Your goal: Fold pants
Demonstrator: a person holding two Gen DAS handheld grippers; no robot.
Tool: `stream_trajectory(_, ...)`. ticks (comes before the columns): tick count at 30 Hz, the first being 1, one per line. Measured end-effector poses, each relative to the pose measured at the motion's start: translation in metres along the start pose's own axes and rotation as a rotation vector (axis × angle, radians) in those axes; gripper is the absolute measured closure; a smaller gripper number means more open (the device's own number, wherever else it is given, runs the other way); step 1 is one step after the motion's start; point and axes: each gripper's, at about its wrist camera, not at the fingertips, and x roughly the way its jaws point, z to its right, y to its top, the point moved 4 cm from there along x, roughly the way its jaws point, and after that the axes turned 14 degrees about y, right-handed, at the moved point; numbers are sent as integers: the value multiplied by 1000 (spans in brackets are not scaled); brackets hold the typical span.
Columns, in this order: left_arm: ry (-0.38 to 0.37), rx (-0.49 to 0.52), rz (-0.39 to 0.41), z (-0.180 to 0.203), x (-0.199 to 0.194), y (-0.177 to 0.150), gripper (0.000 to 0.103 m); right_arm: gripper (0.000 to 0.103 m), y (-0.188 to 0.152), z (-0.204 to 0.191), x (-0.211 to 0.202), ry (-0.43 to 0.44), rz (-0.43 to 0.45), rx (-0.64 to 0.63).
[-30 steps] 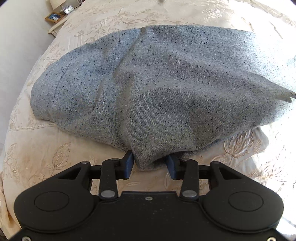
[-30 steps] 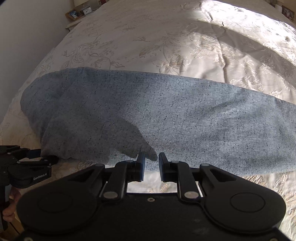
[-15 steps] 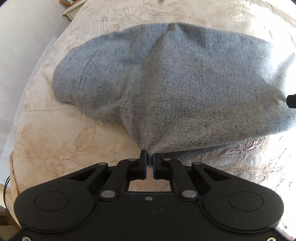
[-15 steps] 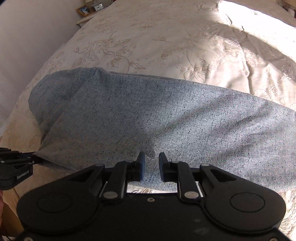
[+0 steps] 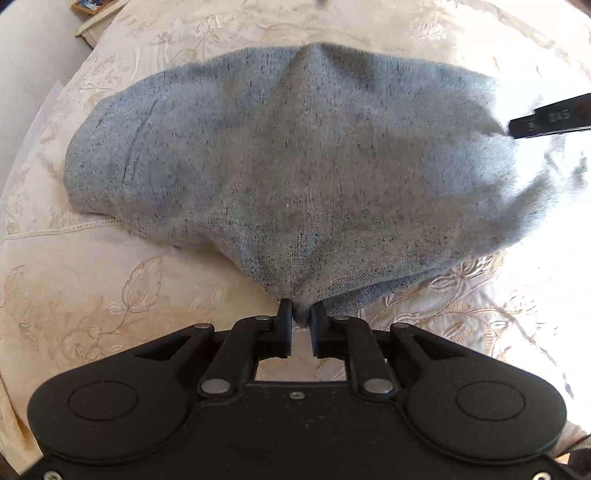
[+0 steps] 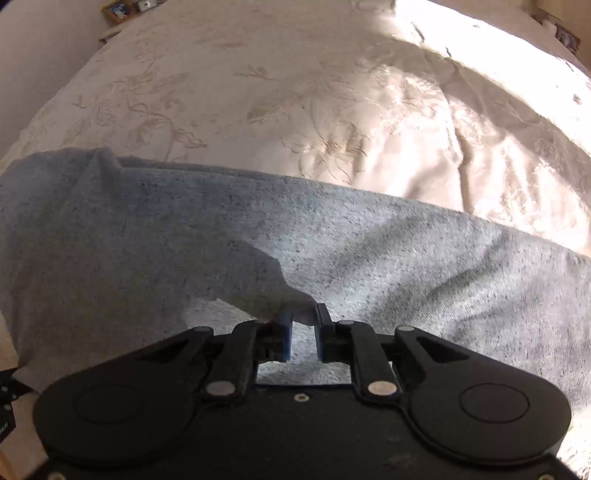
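Left gripper (image 5: 302, 314): jaws set narrow and opening, with a bunched corner of the grey pants (image 5: 295, 166) pinched between the pads. Fabric fans out and away from that pinch point, pulled up into a ridge that runs toward the far edge of the garment. A pocket seam shows on the left part of the cloth. Near edge of the pants on the right lies doubled on the bedspread (image 5: 92, 288), a lower layer peeking out under the top one.

Right gripper (image 6: 303, 325): jaws narrow and closing. A small fold of the pants (image 6: 406, 266) sits between the tips, though blur and shadow make it hard to say whether the pads are actually pressing it. Cloth also shows below the jaws, through the gap in the linkage. In the left wrist view, part of the right gripper (image 5: 550, 118) enters at the right edge, at the far right end of the garment.

Pants lie across the near part of the bed, spread left to right, partly lifted at both gripper points. Embroidered cream bedspread (image 6: 295, 92) underneath, sunlit on the right, shaded on the left. Picture frame (image 5: 90, 5) on a ledge at the top left corner of the left view.

Right view is motion-blurred.
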Motion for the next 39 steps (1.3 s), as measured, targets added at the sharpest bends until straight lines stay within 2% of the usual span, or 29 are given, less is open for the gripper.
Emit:
stream_trajectory(4,-71,-40,81,-28,-16,24,77,87,20,-31,6,111,31,-31)
stream_trajectory(6,-114,-52,96,-34,-21,40,75,87,30,-45,12,152,41,-43)
stream_trajectory(10,-97,-50,71,-45,-22,47,78,87,51,-71,31,191,40,-92)
stream_trajectory(13,-185,-23,24,-48,-26,33,79,87,63,-79,40,198,39,-93)
stream_trajectory(17,-110,-100,98,-63,-22,49,79,87,69,-86,45,209,38,-105)
stream_trajectory(21,-62,-198,114,-75,19,91,79,87,76,-103,57,239,25,-123)
stream_trajectory(24,29,-241,73,-92,60,104,78,87,80,-111,68,241,17,-133)
stream_trajectory(26,96,-252,2,-106,88,102,76,87,86,-112,80,220,15,-140)
stream_trajectory(28,130,-274,-46,-119,110,95,76,87,96,-110,94,176,22,-128)
stream_trajectory(29,104,-288,-50,-122,113,93,75,88,102,-106,101,155,21,-113)
stream_trajectory(32,102,-280,-39,-123,106,92,75,97,111,-95,120,114,2,-71)
stream_trajectory(35,133,-241,-5,-116,87,93,77,97,114,-95,121,117,7,-75)
stream_trajectory(39,70,-258,32,-104,57,94,77,89,103,-88,89,126,54,-45)
